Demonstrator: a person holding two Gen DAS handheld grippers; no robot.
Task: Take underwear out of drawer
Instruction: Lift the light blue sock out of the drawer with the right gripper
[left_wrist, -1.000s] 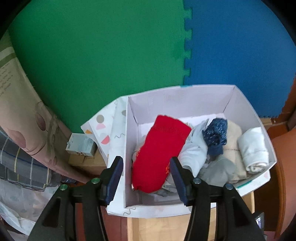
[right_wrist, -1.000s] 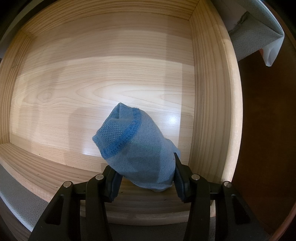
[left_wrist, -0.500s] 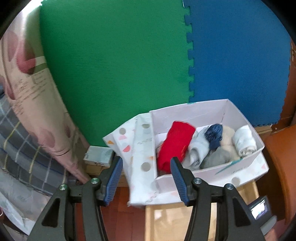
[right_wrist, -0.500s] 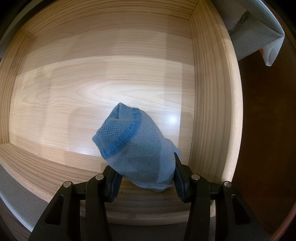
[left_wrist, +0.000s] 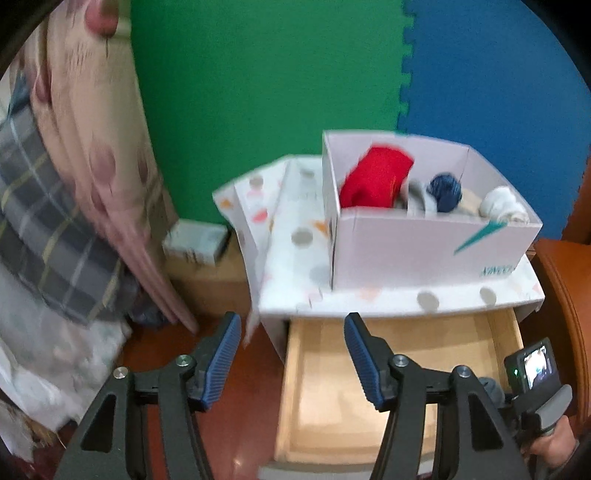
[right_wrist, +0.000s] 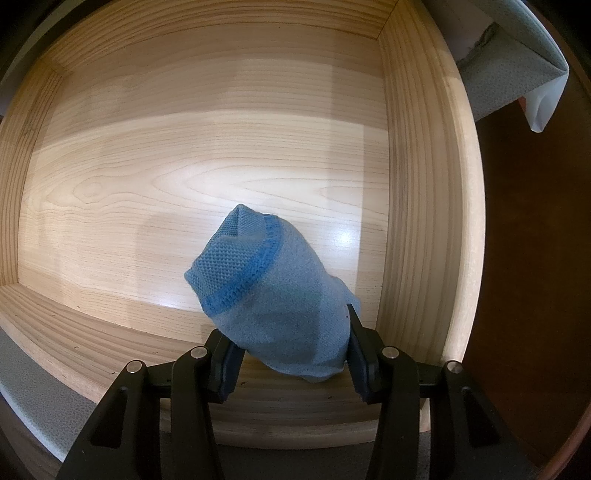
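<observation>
In the right wrist view my right gripper (right_wrist: 291, 354) is shut on a rolled light-blue underwear (right_wrist: 269, 295) with a darker blue band, held over the bare floor of the pale wooden drawer (right_wrist: 184, 166). In the left wrist view my left gripper (left_wrist: 291, 354) is open and empty, in front of the open drawer (left_wrist: 369, 369). Beyond the drawer a white cardboard box (left_wrist: 424, 243) holds rolled garments: a red one (left_wrist: 373, 177), a dark blue one (left_wrist: 445, 190) and pale ones. My right gripper's camera body (left_wrist: 532, 369) shows at the lower right.
The box stands on a dotted white carton (left_wrist: 295, 236). Green and blue foam mats (left_wrist: 258, 74) form the wall behind. Hanging pink and plaid fabric (left_wrist: 74, 184) fills the left. A small box (left_wrist: 199, 240) lies by the carton. Dark red-brown furniture (left_wrist: 565, 280) borders the drawer's right.
My left gripper has pulled back and down from above the white box, so the open drawer now shows below it. The right gripper has stayed still with the blue underwear.
</observation>
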